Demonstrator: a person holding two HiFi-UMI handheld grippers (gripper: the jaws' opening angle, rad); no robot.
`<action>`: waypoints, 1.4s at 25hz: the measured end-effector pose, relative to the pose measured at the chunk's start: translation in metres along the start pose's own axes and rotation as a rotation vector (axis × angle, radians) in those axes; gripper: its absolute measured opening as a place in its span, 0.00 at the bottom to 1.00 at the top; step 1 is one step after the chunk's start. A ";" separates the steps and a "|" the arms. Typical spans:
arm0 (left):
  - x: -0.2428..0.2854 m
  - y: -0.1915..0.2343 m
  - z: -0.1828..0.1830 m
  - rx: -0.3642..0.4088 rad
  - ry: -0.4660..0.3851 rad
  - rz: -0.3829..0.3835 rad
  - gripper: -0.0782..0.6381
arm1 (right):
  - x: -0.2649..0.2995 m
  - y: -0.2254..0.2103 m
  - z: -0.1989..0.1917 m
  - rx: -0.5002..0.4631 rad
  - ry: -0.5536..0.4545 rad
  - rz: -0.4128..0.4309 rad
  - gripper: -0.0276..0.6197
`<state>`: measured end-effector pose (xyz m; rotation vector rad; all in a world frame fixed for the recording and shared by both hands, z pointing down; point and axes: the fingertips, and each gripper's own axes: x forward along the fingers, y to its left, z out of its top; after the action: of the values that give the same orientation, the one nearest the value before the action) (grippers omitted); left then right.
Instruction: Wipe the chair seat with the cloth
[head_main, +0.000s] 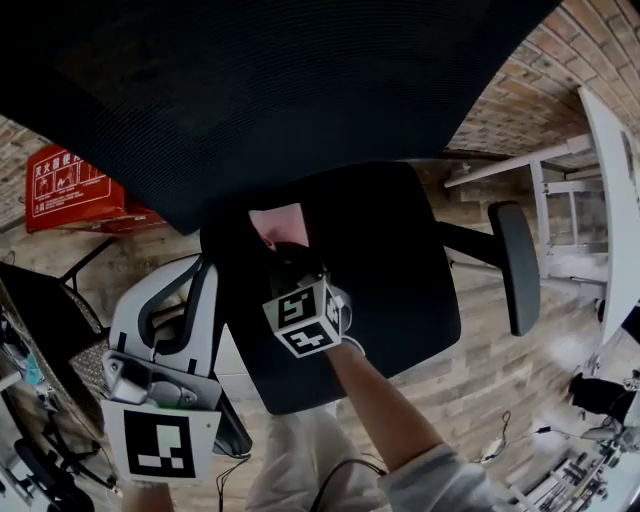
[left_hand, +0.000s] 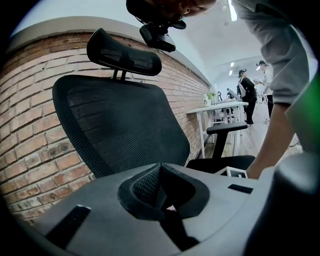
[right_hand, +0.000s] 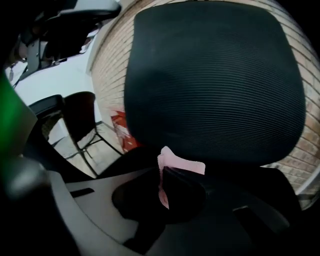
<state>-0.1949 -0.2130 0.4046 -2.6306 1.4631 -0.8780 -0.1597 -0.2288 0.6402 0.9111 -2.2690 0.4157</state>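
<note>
The black office chair fills the head view, its mesh backrest (head_main: 300, 90) at the top and its seat (head_main: 400, 270) below. A pink cloth (head_main: 280, 225) lies against the seat's back left part. My right gripper (head_main: 290, 255) is shut on the pink cloth (right_hand: 182, 165), held low over the seat just in front of the backrest (right_hand: 215, 80). My left gripper (head_main: 175, 285) hangs off the seat's left side by the left armrest (head_main: 197, 300), shut with nothing in it. In the left gripper view my left gripper (left_hand: 160, 172) faces the backrest (left_hand: 120, 130) and seat (left_hand: 225, 162).
The right armrest (head_main: 515, 265) juts out beside the seat. A red box (head_main: 65, 185) stands by the brick wall at left. A white desk (head_main: 610, 200) is at right, and cables lie on the wooden floor (head_main: 500, 440). People (left_hand: 247, 95) stand far off.
</note>
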 end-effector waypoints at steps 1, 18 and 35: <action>-0.003 0.000 -0.001 -0.002 0.004 0.003 0.13 | 0.001 0.015 0.002 -0.005 -0.005 0.031 0.12; -0.014 0.003 -0.004 -0.001 0.018 0.028 0.13 | -0.005 0.087 -0.019 -0.096 0.038 0.188 0.12; 0.028 -0.045 0.021 0.064 -0.019 -0.100 0.13 | -0.064 -0.099 -0.096 -0.007 0.142 -0.186 0.12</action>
<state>-0.1382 -0.2145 0.4119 -2.6778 1.2861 -0.8889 -0.0116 -0.2193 0.6734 1.0445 -2.0361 0.3771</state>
